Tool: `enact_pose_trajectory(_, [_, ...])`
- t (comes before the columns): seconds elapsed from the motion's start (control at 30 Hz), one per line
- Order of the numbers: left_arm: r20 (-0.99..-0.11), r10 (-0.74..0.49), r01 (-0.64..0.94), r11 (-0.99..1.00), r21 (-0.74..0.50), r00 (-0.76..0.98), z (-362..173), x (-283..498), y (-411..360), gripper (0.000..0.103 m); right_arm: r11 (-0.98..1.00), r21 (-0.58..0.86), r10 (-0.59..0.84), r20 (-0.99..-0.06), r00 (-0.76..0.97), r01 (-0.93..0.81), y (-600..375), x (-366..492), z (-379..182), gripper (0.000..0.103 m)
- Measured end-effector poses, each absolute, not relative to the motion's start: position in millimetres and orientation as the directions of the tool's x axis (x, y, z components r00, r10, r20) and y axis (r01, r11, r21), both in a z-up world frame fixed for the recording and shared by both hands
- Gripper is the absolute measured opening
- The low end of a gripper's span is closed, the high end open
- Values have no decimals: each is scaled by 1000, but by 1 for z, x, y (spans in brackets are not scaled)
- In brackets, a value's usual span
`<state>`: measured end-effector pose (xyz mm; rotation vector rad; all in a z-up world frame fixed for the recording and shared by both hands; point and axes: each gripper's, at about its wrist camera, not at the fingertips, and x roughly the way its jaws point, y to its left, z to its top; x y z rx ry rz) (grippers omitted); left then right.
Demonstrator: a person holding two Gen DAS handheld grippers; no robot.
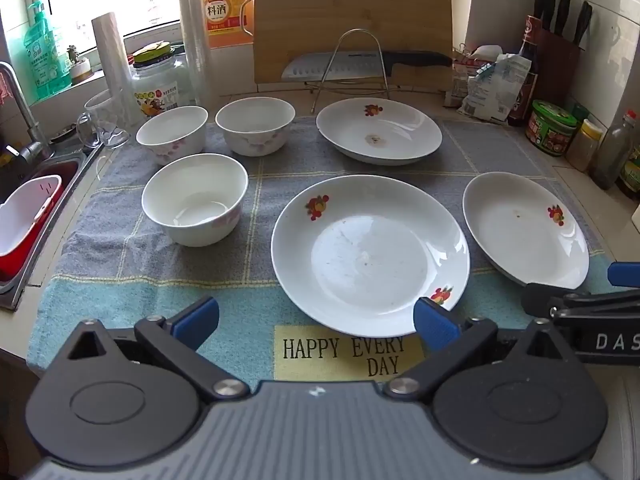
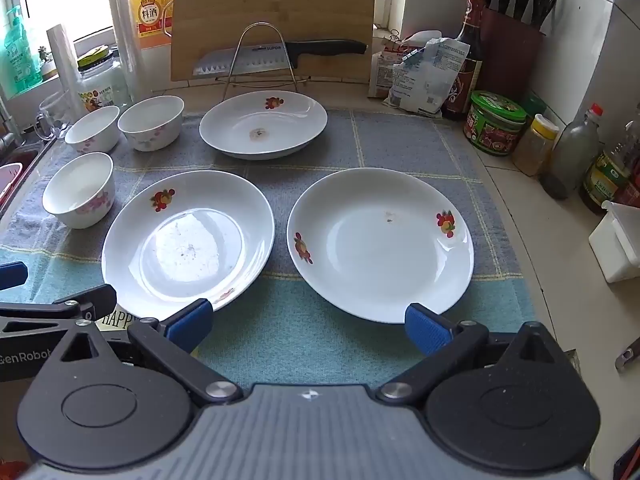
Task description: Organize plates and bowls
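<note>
Fingertips (image 1: 434, 322) spread wide above plates (image 1: 370, 254) and bowls (image 1: 195, 199)

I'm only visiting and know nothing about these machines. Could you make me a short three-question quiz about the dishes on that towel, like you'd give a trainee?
1. How many plates and how many bowls lie on the towel?
2. True or false: the bowls are already stacked inside one another.
3. Which is it? The right gripper is A) clamped on a plate, B) open and empty, C) holding a knife.

Key
1. Three plates: near plate, right plate, far plate. Three bowls: near bowl, far left bowl, far middle bowl.
2. False; each stands alone, apart from the others.
3. B. The left gripper is open and empty too.
</note>
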<state>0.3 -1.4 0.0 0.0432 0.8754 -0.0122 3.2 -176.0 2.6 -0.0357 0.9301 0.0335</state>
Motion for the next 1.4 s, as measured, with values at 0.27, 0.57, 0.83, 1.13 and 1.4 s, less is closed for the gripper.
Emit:
enact_pose_trajectory(0.27, [-767,-8,24,1000,10,641,0,-1,1,102,999,-23,7,-798,602,-43,-175,1,9,103])
enact_pose_trajectory(0.57, [-760,-6,20,1000,10,650,3,-5,0,102,999,-18,16,-795,606,-51,-177,-1,10,103])
enact_pose_trajectory(0.83, [-758,-3,16,1000,10,652,4,-6,-2,102,999,-19,16,-793,609,-50,-177,-2,10,103])
enact_pose_trajectory(1.13, [-756,0,10,1000,8,655,5,-9,-3,102,998,-21,15,-790,613,-51,-178,-4,11,103])
enact_pose_trajectory(1.4, [-755,4,4,1000,9,655,5,-11,-5,102,998,-21,15,-790,614,-51,-178,-5,11,103])
